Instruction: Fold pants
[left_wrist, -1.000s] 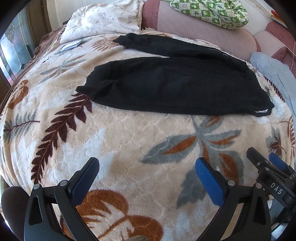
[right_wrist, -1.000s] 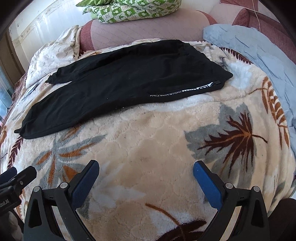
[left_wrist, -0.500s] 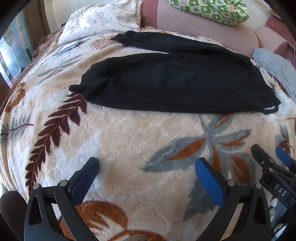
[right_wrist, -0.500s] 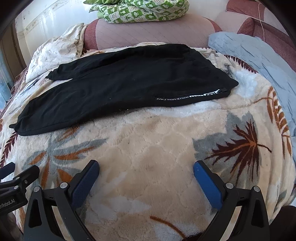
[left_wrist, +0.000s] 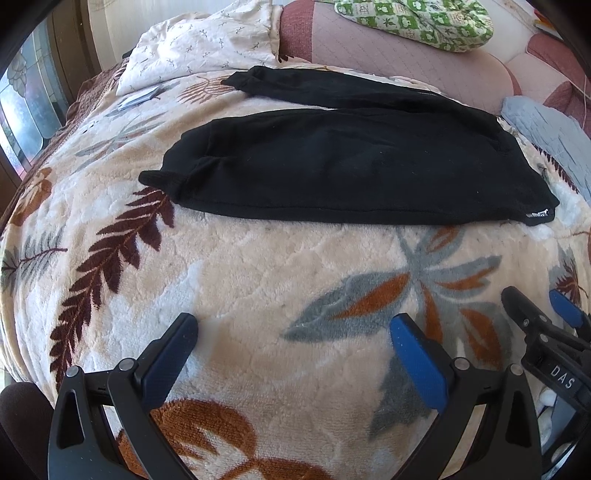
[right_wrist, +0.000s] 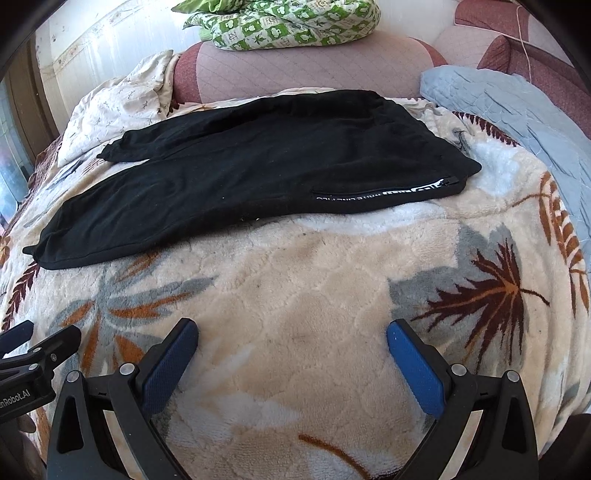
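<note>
The black pants (left_wrist: 351, 170) lie flat on the bed's leaf-pattern blanket (left_wrist: 258, 280), not yet folded. In the left wrist view they fill the 12 o'clock part, with the near leg cuff (left_wrist: 162, 181) at about 10 o'clock and the waistband corner (left_wrist: 539, 214) at 2 o'clock; the second leg (left_wrist: 332, 92) spreads away behind. Compared with one second ago, the pants sit a little larger and lower in both views, so both grippers have come closer to the garment, but they are still well apart from it. The left gripper (left_wrist: 293, 332) is spread wide and holds nothing. The right gripper (right_wrist: 291, 336) is also released and empty; the zipper pocket (right_wrist: 380, 194) is at its 1 o'clock. I judge this as the approach step: no grasp is made yet, and probably the next move is to take the near edge. A green quilt (right_wrist: 288, 26) and a blue cover (right_wrist: 517, 110) lie beyond.
</note>
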